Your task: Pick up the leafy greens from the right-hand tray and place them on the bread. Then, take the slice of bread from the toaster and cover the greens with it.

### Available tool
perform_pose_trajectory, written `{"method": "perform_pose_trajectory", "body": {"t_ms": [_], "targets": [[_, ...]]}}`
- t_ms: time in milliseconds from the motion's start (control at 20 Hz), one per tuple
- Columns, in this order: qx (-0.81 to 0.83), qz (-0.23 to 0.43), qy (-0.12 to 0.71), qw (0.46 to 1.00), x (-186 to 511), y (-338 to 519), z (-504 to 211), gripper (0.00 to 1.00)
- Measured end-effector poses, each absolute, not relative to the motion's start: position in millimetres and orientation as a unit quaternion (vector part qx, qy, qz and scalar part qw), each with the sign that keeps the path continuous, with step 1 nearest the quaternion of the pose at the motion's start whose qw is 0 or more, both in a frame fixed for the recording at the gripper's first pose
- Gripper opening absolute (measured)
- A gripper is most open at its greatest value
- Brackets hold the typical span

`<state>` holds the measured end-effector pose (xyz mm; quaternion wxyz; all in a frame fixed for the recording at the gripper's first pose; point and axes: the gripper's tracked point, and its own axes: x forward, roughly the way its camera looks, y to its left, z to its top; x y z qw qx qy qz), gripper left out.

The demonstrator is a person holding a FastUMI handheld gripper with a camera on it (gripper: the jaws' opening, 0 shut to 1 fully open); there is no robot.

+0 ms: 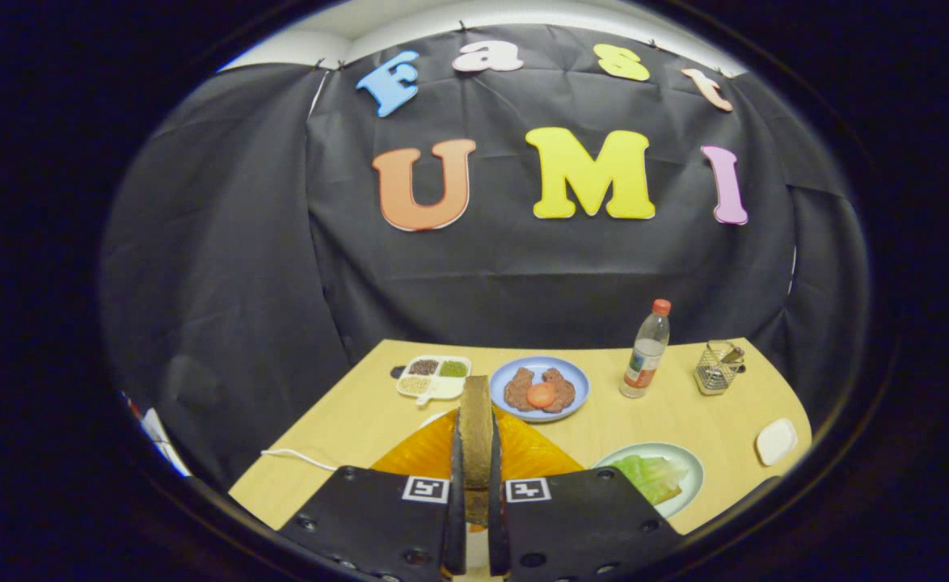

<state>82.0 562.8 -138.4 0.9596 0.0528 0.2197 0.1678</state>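
Bread slice [475, 428] clamped in gripper [475, 477], low centre frame; next, lowering onto greens [651, 475], lower right.

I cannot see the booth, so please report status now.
Hand-held gripper shut on bread slice, held edge-on above orange toaster. Leafy greens on plate beside it. Nothing in the way.

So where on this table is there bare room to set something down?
Bare table lies left of the orange tray, and between the bottle and greens plate. The back edge is crowded. The tool is shut on the bread slice.
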Motion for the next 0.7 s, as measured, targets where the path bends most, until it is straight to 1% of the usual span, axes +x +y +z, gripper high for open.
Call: {"method": "perform_pose_trajectory", "body": {"t_ms": [150, 350, 500, 700], "targets": [[0.082, 0.169, 0.190, 0.964, 84, 535, -101, 0.11], [0.079, 0.164, 0.168, 0.969, 88, 488, -92, 0.11], [0.069, 0.161, 0.161, 0.971, 97, 453, -102, 0.11], [0.061, 0.158, 0.170, 0.971, 108, 422, -134, 0.11]]}}
